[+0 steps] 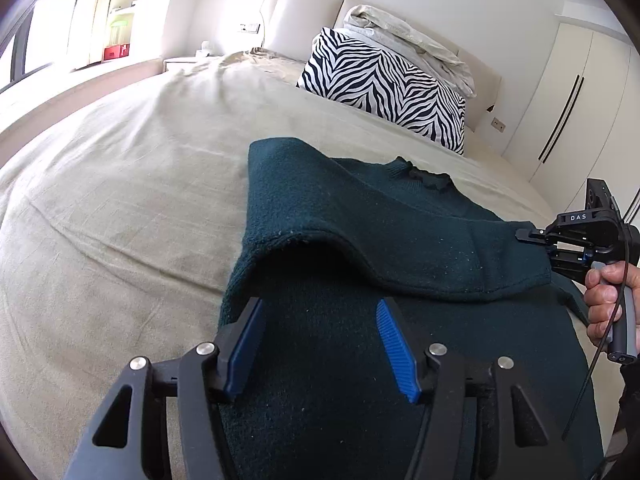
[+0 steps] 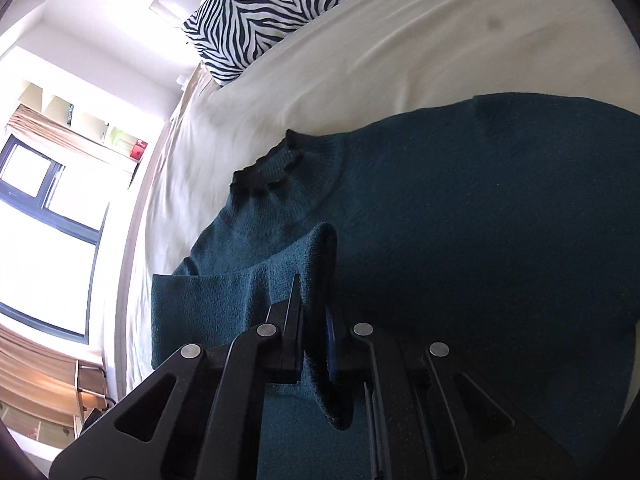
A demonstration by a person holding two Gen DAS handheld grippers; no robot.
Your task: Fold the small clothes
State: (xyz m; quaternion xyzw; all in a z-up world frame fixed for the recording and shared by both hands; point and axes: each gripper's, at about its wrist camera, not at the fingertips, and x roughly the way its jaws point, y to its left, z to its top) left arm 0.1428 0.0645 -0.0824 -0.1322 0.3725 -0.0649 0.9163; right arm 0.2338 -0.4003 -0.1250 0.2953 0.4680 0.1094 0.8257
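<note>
A dark teal knitted sweater [image 1: 360, 208] is seen spread on a wide bed covered with a beige linen sheet [image 1: 120, 184], its ruffled collar [image 1: 426, 176] turned toward the headboard end. One part of the sweater has been lifted and laid over the body, so that a raised, arching fold [image 1: 320, 236] is formed across the garment's middle.

The left gripper [image 1: 320, 336], black with ribbed blue pads [image 1: 394, 344], is held over the near part of the sweater with its jaws standing moderately wide; nothing is clamped between them, and only knit fabric is seen lying beneath. Whether the pads touch the fabric cannot be told.

At the sweater's right edge, in the left wrist view, the right gripper [image 1: 524, 236] is seen gripped by a person's hand [image 1: 604, 300], its tips closed at the garment's edge. In the right wrist view the same right gripper [image 2: 314, 312] is shown pinched tight on a bunched, upright ridge of the teal knit [image 2: 316, 264], the fabric being pressed between its narrow jaws, just beside the collar [image 2: 268, 168].

Beyond the sweater, a zebra-striped black-and-white pillow [image 1: 384, 88] is propped against a cream padded headboard [image 1: 304, 12], with a crumpled pale duvet [image 1: 412, 40] piled on top. White wardrobe doors [image 1: 568, 112] are seen to the sweater's far right.
</note>
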